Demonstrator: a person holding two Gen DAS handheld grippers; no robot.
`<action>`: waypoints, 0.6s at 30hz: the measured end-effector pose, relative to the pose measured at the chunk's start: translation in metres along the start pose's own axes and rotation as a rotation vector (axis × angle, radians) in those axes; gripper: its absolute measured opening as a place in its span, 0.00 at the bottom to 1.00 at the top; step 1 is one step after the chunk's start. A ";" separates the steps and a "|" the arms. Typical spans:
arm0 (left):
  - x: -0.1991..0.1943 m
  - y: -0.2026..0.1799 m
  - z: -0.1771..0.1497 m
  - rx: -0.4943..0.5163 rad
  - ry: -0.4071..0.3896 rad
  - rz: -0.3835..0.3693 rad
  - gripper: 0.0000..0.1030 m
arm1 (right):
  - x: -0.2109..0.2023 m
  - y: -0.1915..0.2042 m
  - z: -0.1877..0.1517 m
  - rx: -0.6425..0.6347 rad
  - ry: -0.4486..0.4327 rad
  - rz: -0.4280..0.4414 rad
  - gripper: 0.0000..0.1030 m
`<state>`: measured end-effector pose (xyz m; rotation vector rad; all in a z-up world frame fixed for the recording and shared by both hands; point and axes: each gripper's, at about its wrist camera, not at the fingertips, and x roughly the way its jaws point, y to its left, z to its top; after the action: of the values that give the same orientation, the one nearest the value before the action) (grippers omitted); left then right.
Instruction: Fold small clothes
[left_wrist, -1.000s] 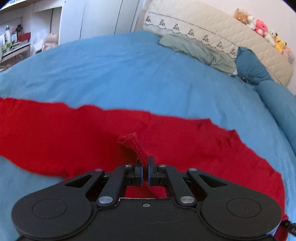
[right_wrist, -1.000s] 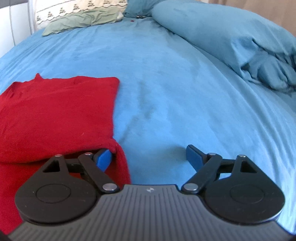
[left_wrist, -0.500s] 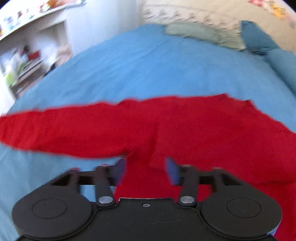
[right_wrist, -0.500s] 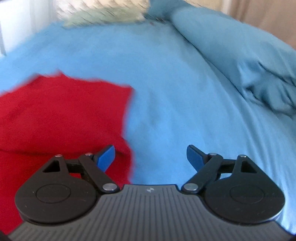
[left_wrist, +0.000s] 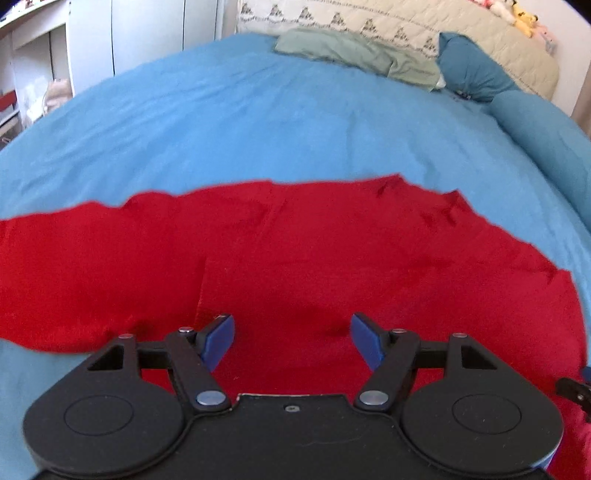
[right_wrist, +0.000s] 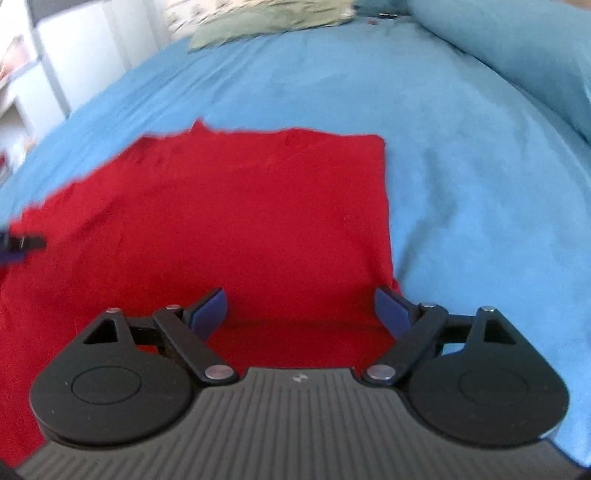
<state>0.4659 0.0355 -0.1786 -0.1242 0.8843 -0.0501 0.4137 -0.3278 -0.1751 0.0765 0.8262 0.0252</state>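
Red garment lies flat on the blue bedsheet, spread wide across the left wrist view; its far edge runs wavy from left to right, and a fold line shows just ahead of the left blue pad. Left gripper hangs over the cloth with jaws opening, blue pads apart, only flat fabric under the gap, nothing pinched. Right gripper is released too, jaws spread wide, sitting over the garment's near right corner; its right pad is at the straight right edge of the cloth, where red meets sheet. In the right wrist view the garment reads as a squared panel with a clean far-right corner. Plenty of bare sheet beyond the far edge and to the right. A green cloth and quilted headboard cover sit at the head end, well apart from the garment; a bunched blue duvet borders the right side.
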 end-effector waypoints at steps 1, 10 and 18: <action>0.000 0.000 0.002 0.002 -0.003 -0.002 0.72 | -0.002 0.003 0.003 -0.019 0.009 -0.004 1.00; 0.018 -0.014 0.022 0.012 -0.027 -0.061 0.72 | 0.040 0.014 0.070 -0.021 -0.114 0.044 1.00; 0.034 -0.009 0.017 0.072 -0.012 -0.030 0.73 | 0.079 -0.021 0.076 0.005 -0.073 0.039 1.00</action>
<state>0.5009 0.0250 -0.1928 -0.0703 0.8679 -0.1093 0.5230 -0.3490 -0.1832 0.0978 0.7521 0.0569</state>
